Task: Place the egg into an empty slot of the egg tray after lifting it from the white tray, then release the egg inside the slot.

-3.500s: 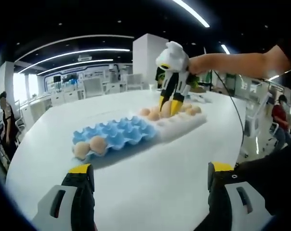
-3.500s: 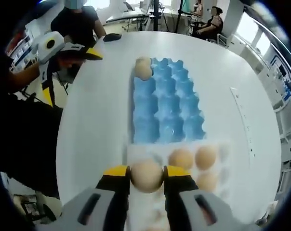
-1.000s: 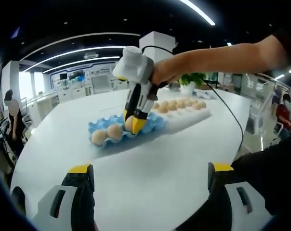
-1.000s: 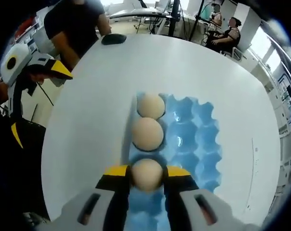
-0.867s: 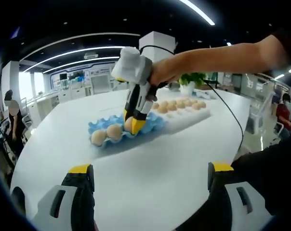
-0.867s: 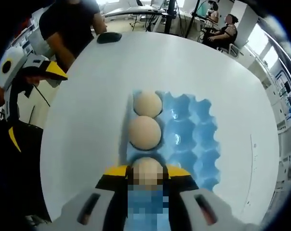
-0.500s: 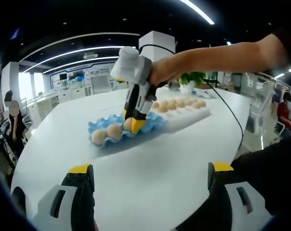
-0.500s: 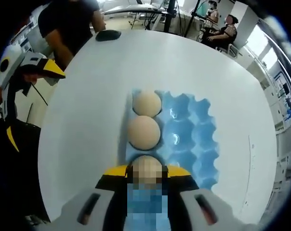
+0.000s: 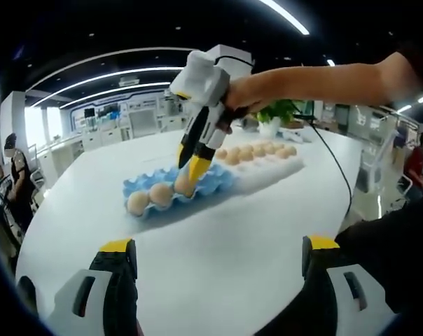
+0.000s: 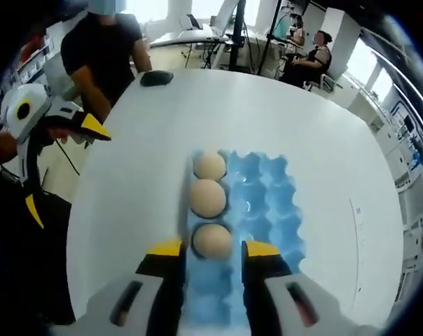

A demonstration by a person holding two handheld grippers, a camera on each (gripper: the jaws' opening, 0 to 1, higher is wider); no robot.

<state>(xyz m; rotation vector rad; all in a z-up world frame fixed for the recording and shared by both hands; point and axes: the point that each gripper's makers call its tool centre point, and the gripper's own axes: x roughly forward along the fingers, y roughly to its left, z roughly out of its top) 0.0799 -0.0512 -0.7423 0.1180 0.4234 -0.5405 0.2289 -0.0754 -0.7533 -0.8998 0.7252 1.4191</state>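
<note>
The blue egg tray (image 10: 267, 199) lies on the white table, with three eggs in a row along its left edge. The nearest egg (image 10: 211, 240) rests in its slot, and my right gripper (image 10: 213, 250) hovers just above it, open, its yellow tips clear of the shell on both sides. In the left gripper view that right gripper (image 9: 188, 171) points down at the blue egg tray (image 9: 215, 180) over the third egg (image 9: 183, 184). The white tray (image 9: 267, 162) behind holds several eggs. My left gripper (image 9: 218, 246) is open near the table's front edge, with nothing between its fingers.
The round white table (image 10: 302, 126) has free room around the blue tray. A dark flat object (image 10: 155, 78) lies at its far edge. A person in a dark shirt (image 10: 103, 49) stands beyond the table and another person (image 10: 302, 61) sits further back.
My right gripper has let go of the egg in the third slot, opened and lifted slightly. The left gripper has stayed where it was.
</note>
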